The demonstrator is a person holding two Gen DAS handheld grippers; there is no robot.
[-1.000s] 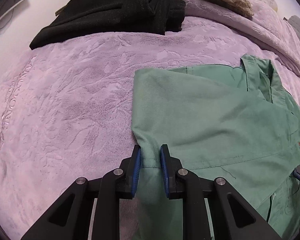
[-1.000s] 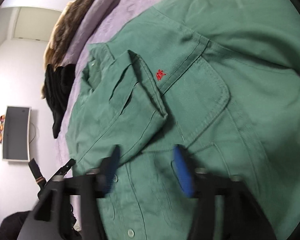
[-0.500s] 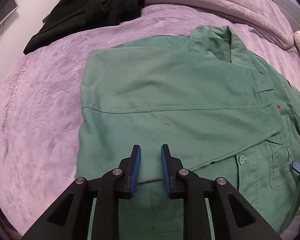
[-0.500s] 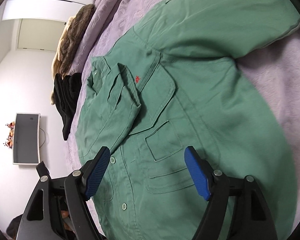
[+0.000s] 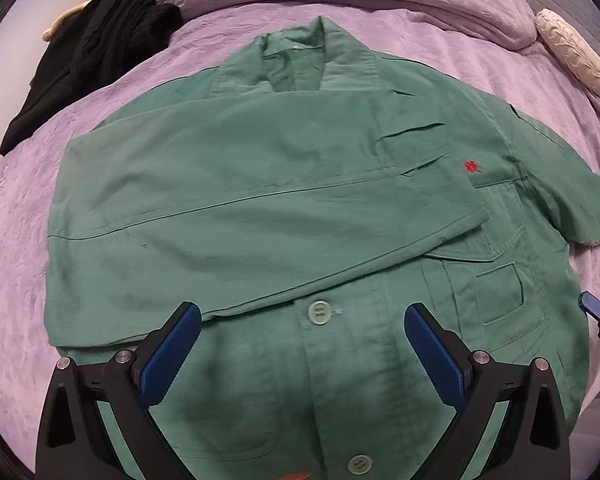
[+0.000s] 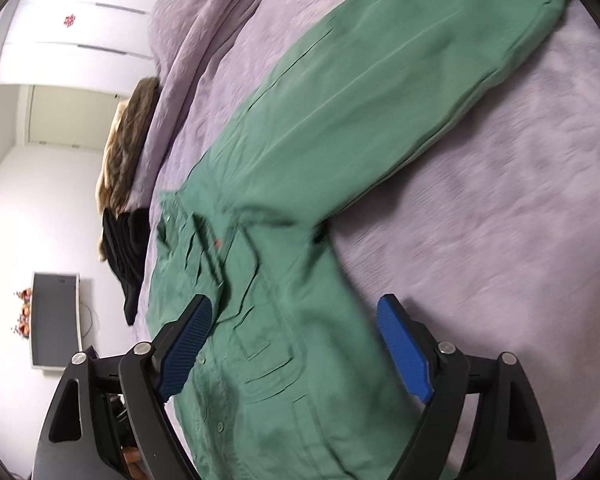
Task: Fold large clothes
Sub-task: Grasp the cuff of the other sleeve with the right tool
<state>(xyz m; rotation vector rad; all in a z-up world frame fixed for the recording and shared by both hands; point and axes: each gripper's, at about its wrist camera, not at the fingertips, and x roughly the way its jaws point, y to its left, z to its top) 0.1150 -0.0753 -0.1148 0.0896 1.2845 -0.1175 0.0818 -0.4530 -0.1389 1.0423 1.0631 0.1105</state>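
Observation:
A green button-up shirt [image 5: 268, 208] lies face up on a lilac bedspread [image 5: 16, 280], collar away from me. One sleeve is folded flat across its chest. My left gripper [image 5: 300, 326] hangs over the button placket, its jaws opening wide, with nothing pinched between the blue pads [image 5: 168, 356]. In the right wrist view the same shirt [image 6: 300, 360] stretches its other sleeve [image 6: 400, 92] out over the bed. My right gripper [image 6: 296, 340] hovers above the chest pockets, jaws opening, pads off the cloth. A blue tip of the right gripper [image 5: 596, 308] shows at the left wrist view's right edge.
A black garment [image 5: 88, 60] lies at the bed's far left, with a brown furry blanket [image 6: 124, 148] behind it. A cream pillow [image 5: 572, 56] sits at the far right. A wall-mounted screen [image 6: 54, 318] hangs beyond the bed's edge.
The left gripper let go of the sleeve, opened wide and slid across over the shirt's buttons. The right gripper widened and pulled back toward the shirt's outstretched-sleeve side, which is now in sight.

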